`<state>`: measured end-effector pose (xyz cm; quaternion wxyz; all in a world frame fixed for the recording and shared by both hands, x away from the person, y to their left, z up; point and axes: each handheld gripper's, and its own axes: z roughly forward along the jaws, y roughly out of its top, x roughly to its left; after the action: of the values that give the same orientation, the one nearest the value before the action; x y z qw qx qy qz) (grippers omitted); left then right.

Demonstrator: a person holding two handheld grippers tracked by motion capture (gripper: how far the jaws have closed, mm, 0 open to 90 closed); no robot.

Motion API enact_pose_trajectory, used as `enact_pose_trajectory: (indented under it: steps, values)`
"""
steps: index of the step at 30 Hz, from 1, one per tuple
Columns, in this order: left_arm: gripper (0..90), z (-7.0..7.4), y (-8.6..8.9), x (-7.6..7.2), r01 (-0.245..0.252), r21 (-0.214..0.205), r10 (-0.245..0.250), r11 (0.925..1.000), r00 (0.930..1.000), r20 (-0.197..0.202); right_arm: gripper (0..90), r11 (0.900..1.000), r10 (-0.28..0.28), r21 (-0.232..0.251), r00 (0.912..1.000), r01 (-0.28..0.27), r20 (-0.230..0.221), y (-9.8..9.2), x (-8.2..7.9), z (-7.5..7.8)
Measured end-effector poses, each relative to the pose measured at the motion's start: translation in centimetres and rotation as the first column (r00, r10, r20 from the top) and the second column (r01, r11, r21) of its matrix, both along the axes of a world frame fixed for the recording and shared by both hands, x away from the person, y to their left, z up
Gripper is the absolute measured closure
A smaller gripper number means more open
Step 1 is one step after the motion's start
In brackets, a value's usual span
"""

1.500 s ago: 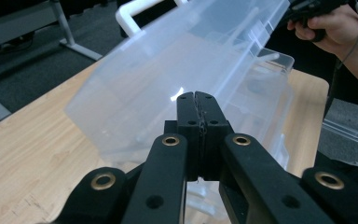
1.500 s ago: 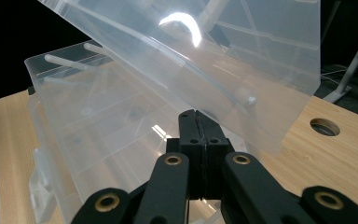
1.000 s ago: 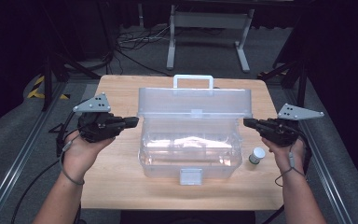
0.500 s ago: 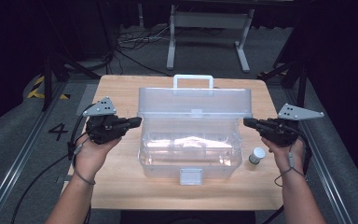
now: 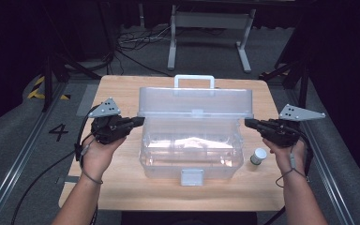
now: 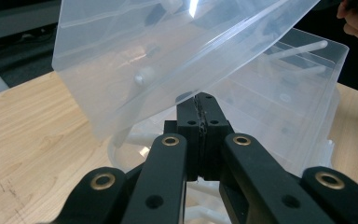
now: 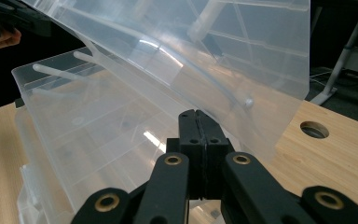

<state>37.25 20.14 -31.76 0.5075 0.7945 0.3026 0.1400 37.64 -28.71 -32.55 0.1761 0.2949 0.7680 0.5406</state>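
Clear plastic hinged storage box [image 5: 192, 150] sits mid light-wood desk [image 5: 122, 187], lid [image 5: 194, 101] raised approx. halfway. Left claw [image 5: 140, 121] w/ jaws together at lid's left edge; right claw [image 5: 247, 123] jaws together at its right edge. Small white-capped jar [image 5: 258, 156] just right of box.

The left gripper [image 5: 138, 122] has sunk toward the box [image 5: 192, 154].

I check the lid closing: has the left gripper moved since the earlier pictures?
Yes. In the high view the left gripper has sunk and come nearer the person, judged against the table's left edge, with its shut jaws at the side of the clear box's lid.
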Motion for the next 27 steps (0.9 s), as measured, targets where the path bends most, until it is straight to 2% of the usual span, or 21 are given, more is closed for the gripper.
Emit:
enact_pose_trajectory:
  steps: [4,11,17,23,27]
  values:
    - [88.5,-0.1,-0.2,0.0,-0.006,0.019,0.005,0.9998,0.9993,0.036,90.0,1.0000,0.002,0.004,1.0000,-0.002,0.001,0.0,0.0,0.0]
    - [88.7,-0.3,-0.5,0.3,-0.006,0.006,0.005,1.0000,0.9996,0.029,90.0,1.0000,0.000,0.007,1.0000,0.000,0.006,0.0,-0.2,-0.1]
    - [89.1,-0.1,-0.7,0.5,-0.003,0.010,0.003,0.9999,0.9994,0.036,89.8,1.0000,-0.004,0.007,0.9999,0.004,0.012,-0.1,-0.5,-0.1]
    - [89.2,0.2,-0.7,0.9,-0.004,0.006,0.004,1.0000,0.9990,0.045,86.5,0.9996,-0.026,-0.009,0.9995,0.026,0.019,-0.2,-0.9,-0.2]
    - [89.2,0.4,-0.7,1.2,-0.002,0.005,0.002,1.0000,0.9989,0.048,83.6,0.9978,-0.056,-0.034,0.9975,0.057,0.043,-0.2,-1.4,-0.1]
